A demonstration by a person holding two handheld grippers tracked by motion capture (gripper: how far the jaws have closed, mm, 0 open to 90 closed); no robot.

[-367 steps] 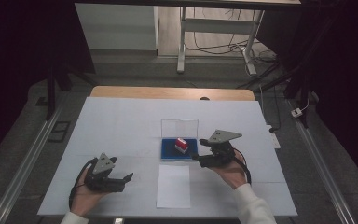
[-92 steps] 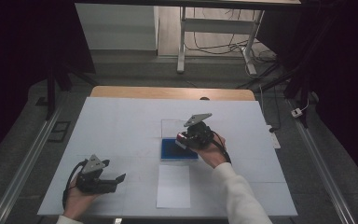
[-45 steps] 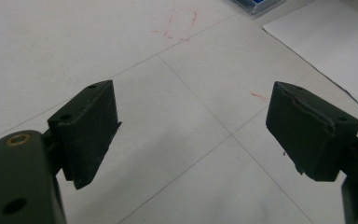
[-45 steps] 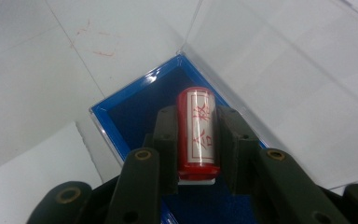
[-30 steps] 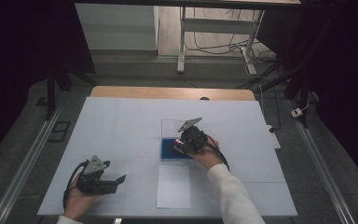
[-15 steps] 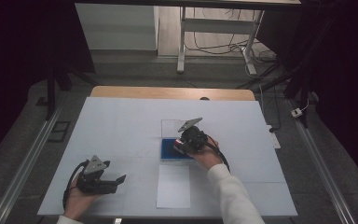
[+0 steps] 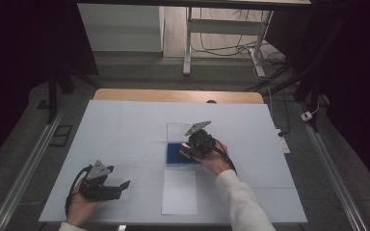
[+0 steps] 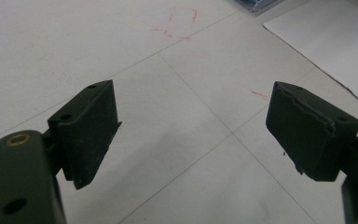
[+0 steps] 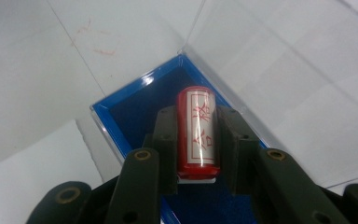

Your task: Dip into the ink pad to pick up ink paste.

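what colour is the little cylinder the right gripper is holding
Red, with a white panel bearing red characters. The cylinder shows best in the right gripper view.

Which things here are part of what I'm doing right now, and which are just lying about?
In the job:
- right gripper, shut on the red stamp
- blue box under it

Lying about:
- white paper sheet
- left gripper, open, holding nothing

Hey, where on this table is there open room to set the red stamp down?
The white sheet below the blue box lies bare. So does the table between the left gripper and the box, and the stretch right of the right gripper. It is crowded at the box, where that gripper holds the red stamp over it.
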